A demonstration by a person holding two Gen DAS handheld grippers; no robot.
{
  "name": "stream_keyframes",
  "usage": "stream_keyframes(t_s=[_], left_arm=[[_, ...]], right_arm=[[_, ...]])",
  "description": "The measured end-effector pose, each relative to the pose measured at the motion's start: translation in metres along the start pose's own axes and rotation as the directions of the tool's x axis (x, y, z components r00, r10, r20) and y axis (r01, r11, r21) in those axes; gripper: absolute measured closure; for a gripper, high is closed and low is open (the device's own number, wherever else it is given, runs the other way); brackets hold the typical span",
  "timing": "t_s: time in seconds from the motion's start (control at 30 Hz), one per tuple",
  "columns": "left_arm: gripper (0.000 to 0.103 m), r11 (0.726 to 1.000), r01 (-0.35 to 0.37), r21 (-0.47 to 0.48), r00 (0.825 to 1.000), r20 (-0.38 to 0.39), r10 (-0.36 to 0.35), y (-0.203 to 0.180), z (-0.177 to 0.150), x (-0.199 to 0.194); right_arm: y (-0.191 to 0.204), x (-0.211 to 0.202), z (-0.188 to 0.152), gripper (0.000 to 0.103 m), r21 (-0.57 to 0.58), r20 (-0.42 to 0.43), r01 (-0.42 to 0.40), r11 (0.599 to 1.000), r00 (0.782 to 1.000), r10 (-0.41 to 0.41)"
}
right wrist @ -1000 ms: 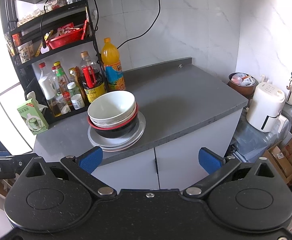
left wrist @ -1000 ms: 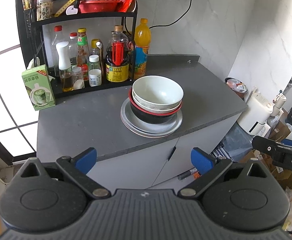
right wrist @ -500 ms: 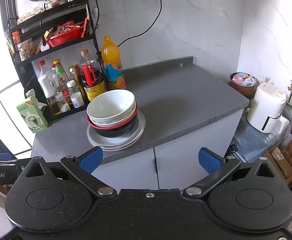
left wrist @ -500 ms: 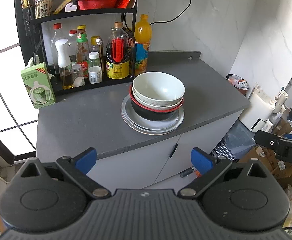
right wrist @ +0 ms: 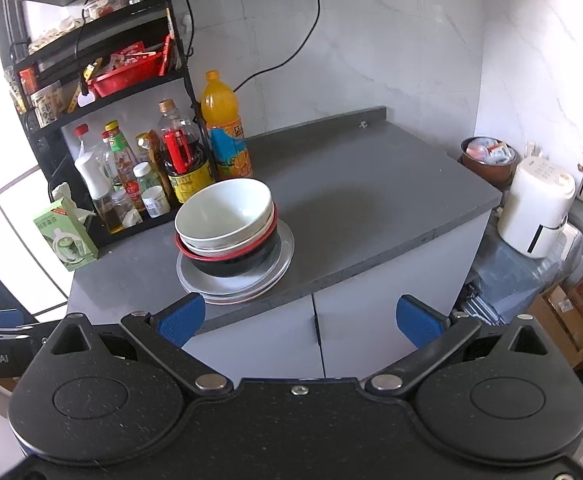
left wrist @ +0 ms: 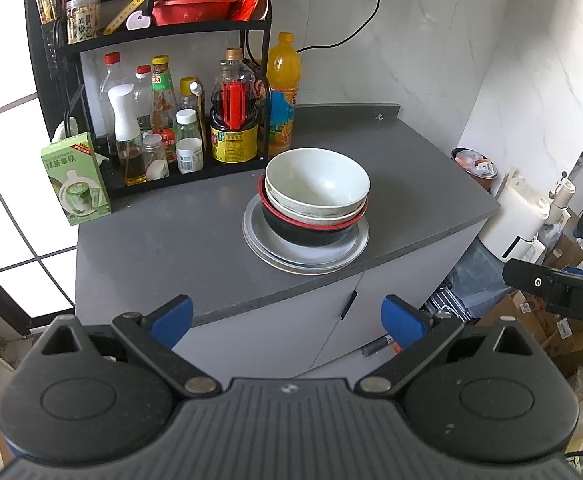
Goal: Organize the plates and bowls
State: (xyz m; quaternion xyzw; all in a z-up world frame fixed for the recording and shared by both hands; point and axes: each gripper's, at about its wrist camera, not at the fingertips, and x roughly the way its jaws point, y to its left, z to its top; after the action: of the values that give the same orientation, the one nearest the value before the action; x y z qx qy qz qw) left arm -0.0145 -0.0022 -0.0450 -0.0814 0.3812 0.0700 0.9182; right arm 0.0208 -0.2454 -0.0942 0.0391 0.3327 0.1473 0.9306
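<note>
Left wrist view, about 3 o'clock: I read white capitals "DAS" on the black bar that belongs to the right gripper — the rest of the word runs off the frame edge. Right wrist view, 9 o'clock: "Robot.AI" stands in white on the black housing of the left gripper, and anything before it is cut off. The green carton at 10 o'clock carries bold Chinese characters on a pale band; I cannot make them out with certainty. The jar on the top shelf at 11 o'clock and the yellow bottle label bear print too — too small for me to read.
</note>
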Motion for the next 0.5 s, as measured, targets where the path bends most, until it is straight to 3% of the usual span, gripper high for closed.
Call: stream_keyframes(t_s=[0.1, 0.5], left_arm=[[0.003, 1.0, -0.026, 0.017, 1.0, 0.003, 0.026, -0.001, 0.0, 0.001], [0.003, 1.0, -0.011, 0.012, 1.0, -0.025, 0.011, -0.003, 0.003, 0.012]], right_arm=[[-0.001, 0.002, -0.001, 0.0, 0.009, -0.01, -0.005, 1.0, 1.0, 0.005], [-0.003, 0.01, 0.0, 0.0, 0.026, -0.032, -0.007, 1.0, 0.999, 0.008]])
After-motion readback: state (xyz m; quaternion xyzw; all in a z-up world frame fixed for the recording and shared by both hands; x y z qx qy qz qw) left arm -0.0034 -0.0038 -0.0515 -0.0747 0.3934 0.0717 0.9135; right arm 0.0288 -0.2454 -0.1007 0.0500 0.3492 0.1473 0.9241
